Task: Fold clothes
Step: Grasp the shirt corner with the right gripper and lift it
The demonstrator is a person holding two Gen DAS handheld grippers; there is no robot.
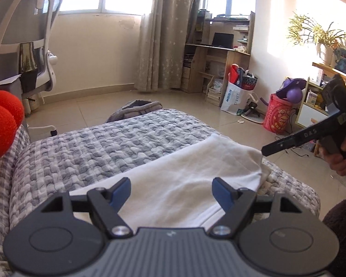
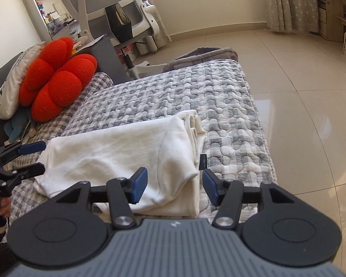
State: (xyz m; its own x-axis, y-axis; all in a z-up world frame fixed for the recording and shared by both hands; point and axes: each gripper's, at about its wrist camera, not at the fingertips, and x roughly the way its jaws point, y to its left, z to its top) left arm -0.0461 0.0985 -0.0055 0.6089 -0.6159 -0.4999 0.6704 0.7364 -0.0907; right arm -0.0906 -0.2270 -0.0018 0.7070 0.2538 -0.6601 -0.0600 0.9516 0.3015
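Observation:
A white garment (image 1: 184,173) (image 2: 117,152), folded into a thick oblong, lies on a grey-and-white quilted cover (image 1: 92,147) (image 2: 173,92). My left gripper (image 1: 171,191) hovers open over the garment's near end; in the right wrist view the left gripper (image 2: 32,158) sits at the garment's left edge with a gap between its blue pads. My right gripper (image 2: 175,185) is open at the garment's near right corner, and the cloth lies between the pads without being pinched. A hand holds the right gripper (image 1: 268,149), whose tip is by the garment's far right corner.
A red flower-shaped cushion (image 2: 57,80) (image 1: 0,127) and a white pillow (image 2: 9,87) lean at the left. A white office chair (image 2: 108,7) stands behind. A grey folded blanket (image 2: 207,56) lies at the far end. Tiled floor (image 2: 299,92) runs along the right, with a red bucket (image 1: 279,115).

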